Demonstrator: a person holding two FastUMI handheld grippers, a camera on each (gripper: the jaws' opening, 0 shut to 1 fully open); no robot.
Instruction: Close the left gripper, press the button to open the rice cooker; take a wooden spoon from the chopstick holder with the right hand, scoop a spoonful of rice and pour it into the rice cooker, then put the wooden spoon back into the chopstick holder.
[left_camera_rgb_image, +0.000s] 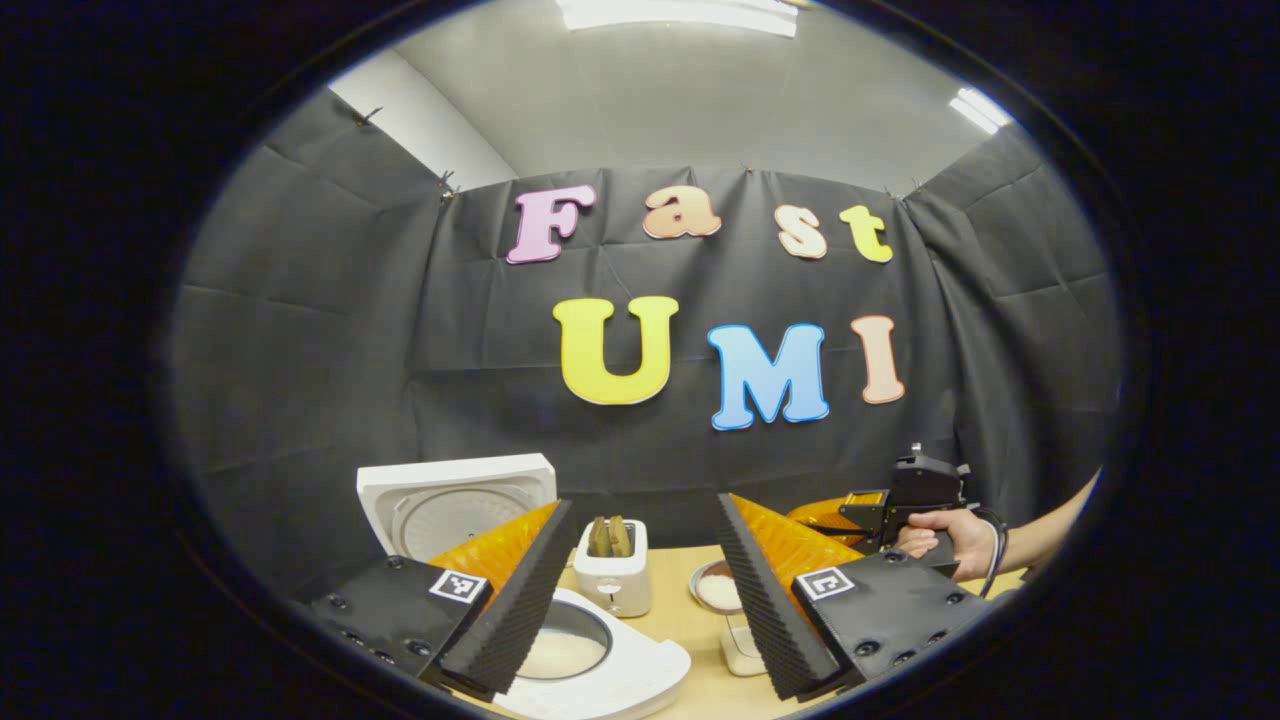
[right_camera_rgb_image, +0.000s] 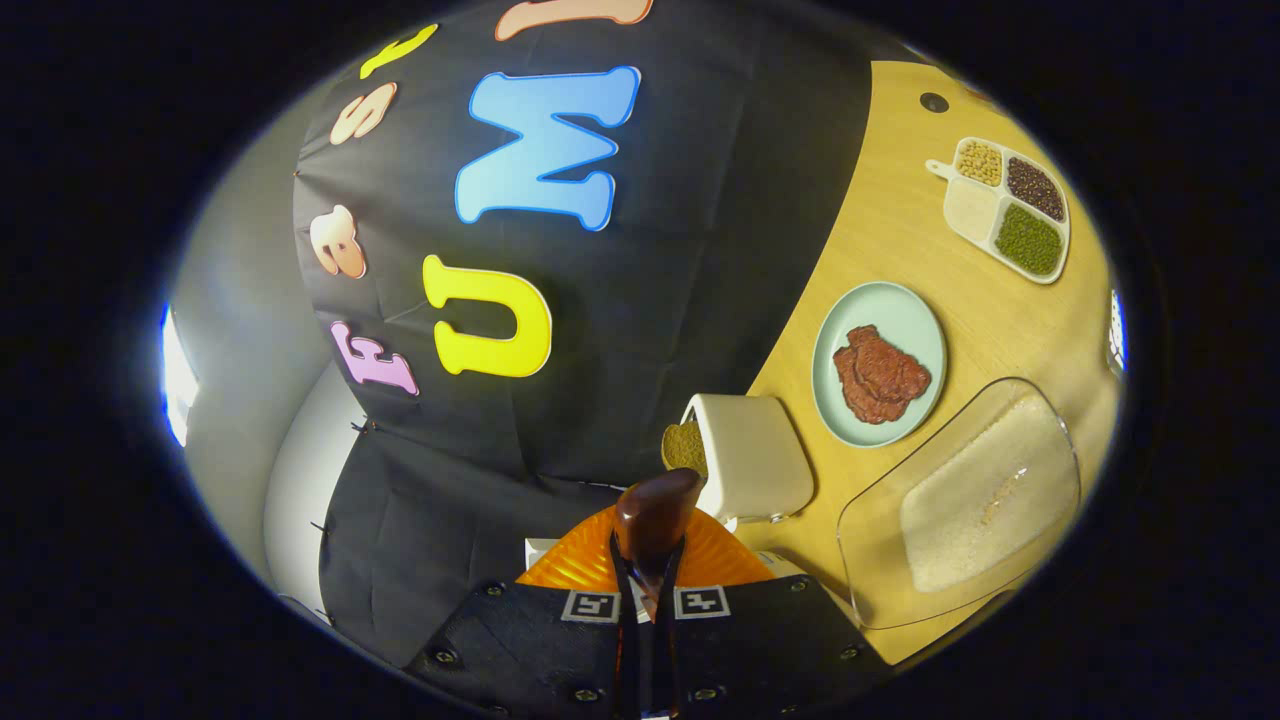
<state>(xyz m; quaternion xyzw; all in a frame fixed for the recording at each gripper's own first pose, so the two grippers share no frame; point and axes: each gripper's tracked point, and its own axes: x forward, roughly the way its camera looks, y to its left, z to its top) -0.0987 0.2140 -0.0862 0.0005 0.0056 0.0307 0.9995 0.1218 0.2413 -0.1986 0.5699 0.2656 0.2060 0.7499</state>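
Wooden tabletop (right_camera_rgb_image: 880, 250) below, the right gripper (right_camera_rgb_image: 650, 590) pinches the wooden spoon (right_camera_rgb_image: 655, 520) upright between closed fingers; the left gripper (left_camera_rgb_image: 640, 590) hangs wide open, empty, above the open rice cooker (left_camera_rgb_image: 590, 655).

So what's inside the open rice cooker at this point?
In the left gripper view the rice cooker stands with its lid up, and something white lies in the pot. The left gripper's finger covers the pot's near side.

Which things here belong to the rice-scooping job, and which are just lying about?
Job: rice cooker, open; wooden spoon in the right tool; clear rice container.
Lying about: toaster; plate of meat; divided bean tray.
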